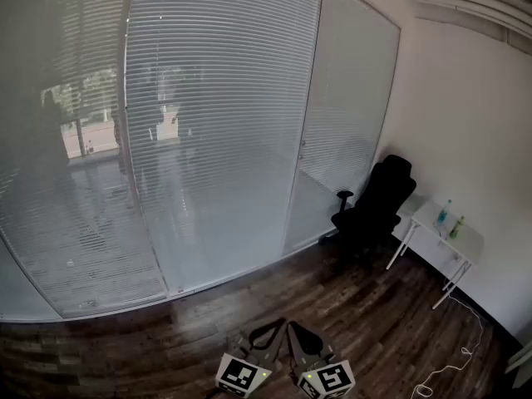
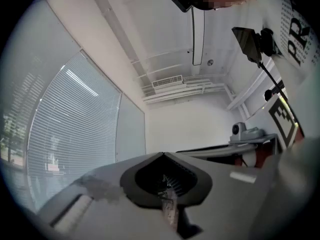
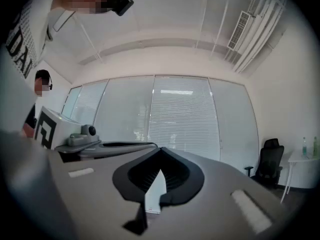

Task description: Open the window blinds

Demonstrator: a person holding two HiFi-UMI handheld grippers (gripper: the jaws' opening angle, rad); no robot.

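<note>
**Blinds ahead of both claws, well out of reach**

Item: window blinds [image 1: 224,98]. They hang shut in several tall panels across the whole glass wall, from its left edge to the right corner. Slats run level, panels stand upright. Faint outdoor shapes show through the left panels only.

Item: left gripper [image 1: 268,332]. Low at the near edge of the wooden floor [image 1: 366,314], its jaws are pressed together and nothing is pinched.

Item: right gripper [image 1: 293,331]. It sits just beside the left one, jaws likewise pressed together and empty.

Relation: the blinds lie forward of and above both claws, with a stretch of bare floor between. Neither claw is clearly nearer. In the right gripper view the blinds lie straight ahead of the jaws, and in the left gripper view they lie off to the left.

Judgement: the approach has not begun. No cord or tilt wand can be made out for certain, so the grasp point is unsettled.

Other: an office chair [image 1: 378,202] and a white table [image 1: 465,243] with bottles [image 1: 449,219] stand towards the right corner.
</note>
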